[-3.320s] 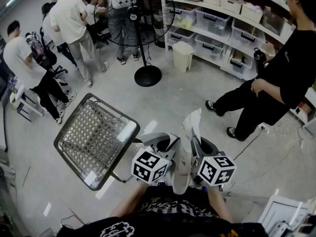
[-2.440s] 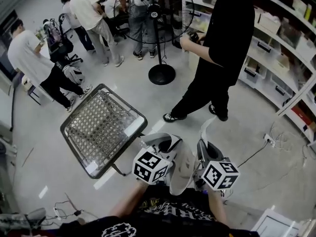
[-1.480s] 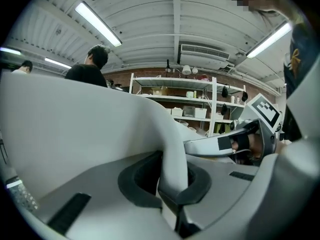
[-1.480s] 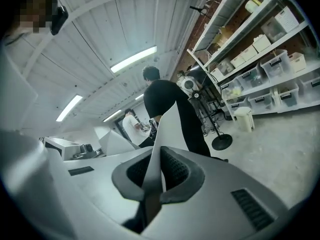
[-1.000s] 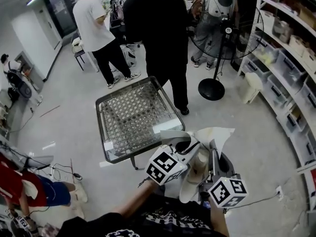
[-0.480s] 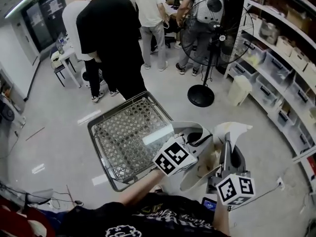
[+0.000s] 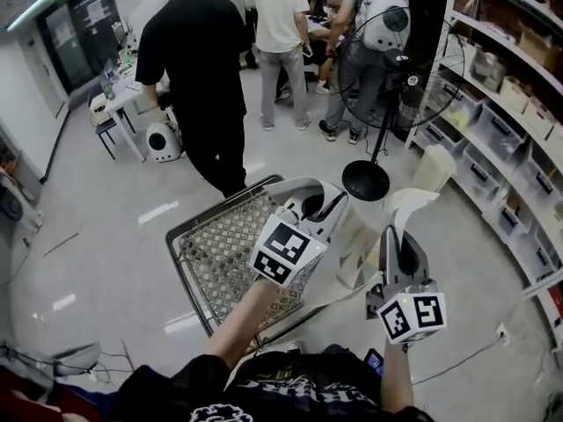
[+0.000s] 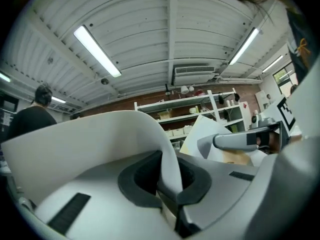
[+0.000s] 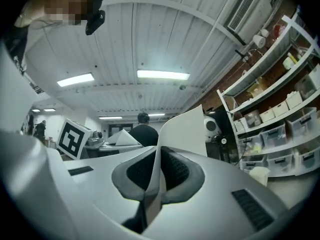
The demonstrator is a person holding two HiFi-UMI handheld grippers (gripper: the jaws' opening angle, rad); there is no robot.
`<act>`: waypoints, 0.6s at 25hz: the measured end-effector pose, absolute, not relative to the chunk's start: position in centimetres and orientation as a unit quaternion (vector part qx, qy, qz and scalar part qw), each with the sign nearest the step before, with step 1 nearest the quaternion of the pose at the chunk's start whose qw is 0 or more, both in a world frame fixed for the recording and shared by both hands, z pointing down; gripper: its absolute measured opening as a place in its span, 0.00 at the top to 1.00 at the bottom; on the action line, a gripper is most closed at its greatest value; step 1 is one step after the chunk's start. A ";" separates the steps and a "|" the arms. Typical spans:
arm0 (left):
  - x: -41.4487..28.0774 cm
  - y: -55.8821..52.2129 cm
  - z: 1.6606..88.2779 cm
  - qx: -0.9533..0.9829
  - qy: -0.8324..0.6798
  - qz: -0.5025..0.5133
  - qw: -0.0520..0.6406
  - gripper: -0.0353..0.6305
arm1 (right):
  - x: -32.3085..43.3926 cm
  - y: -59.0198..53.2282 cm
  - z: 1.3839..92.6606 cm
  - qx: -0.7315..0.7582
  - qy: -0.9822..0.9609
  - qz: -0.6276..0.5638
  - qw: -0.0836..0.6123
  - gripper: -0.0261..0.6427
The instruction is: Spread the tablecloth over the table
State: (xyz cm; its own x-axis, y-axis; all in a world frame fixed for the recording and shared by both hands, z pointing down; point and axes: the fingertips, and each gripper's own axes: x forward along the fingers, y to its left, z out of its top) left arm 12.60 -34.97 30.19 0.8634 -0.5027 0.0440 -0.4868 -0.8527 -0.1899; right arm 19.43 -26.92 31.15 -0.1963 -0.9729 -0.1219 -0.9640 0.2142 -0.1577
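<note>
Left tongs [image 8: 167, 184]: pinched tight on an edge of the tablecloth [image 8: 100, 139], which curls up over the jaws.
Right tongs [image 9: 157, 179]: clamped on another edge of it, a thin fold standing upright between the pads.
Tablecloth: white, up in the air, bunched between both tongs, not on the desk [image 7: 189, 229].
Desk: mesh-pattern top, dark frame, left of the cloth.
Far: standing fan [image 7: 387, 69], person in black [image 7: 202, 60].
Right: shelves [image 7: 510, 104] with bins.
</note>
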 end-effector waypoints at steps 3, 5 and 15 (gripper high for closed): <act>8.2 -37.8 30.5 -0.943 0.320 -0.049 0.083 0.91 | 16.6 -29.3 32.2 -0.594 0.799 -0.036 0.091 0.93; 4.9 -39.1 31.1 -0.925 0.367 -0.055 0.078 0.91 | 14.9 -30.7 33.1 -0.574 0.813 -0.055 0.081 0.93; -8.8 -43.5 34.1 -0.853 0.519 -0.053 0.020 0.91 | 6.0 -38.0 35.8 -0.439 0.885 -0.124 0.091 0.93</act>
State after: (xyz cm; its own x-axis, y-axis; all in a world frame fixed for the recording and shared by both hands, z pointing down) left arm -8.75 -43.51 34.06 0.4552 -0.8877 0.0686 -0.8835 -0.4599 -0.0894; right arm 5.97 -38.01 35.81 -0.5973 -0.8003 -0.0519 -0.7554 0.5832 -0.2987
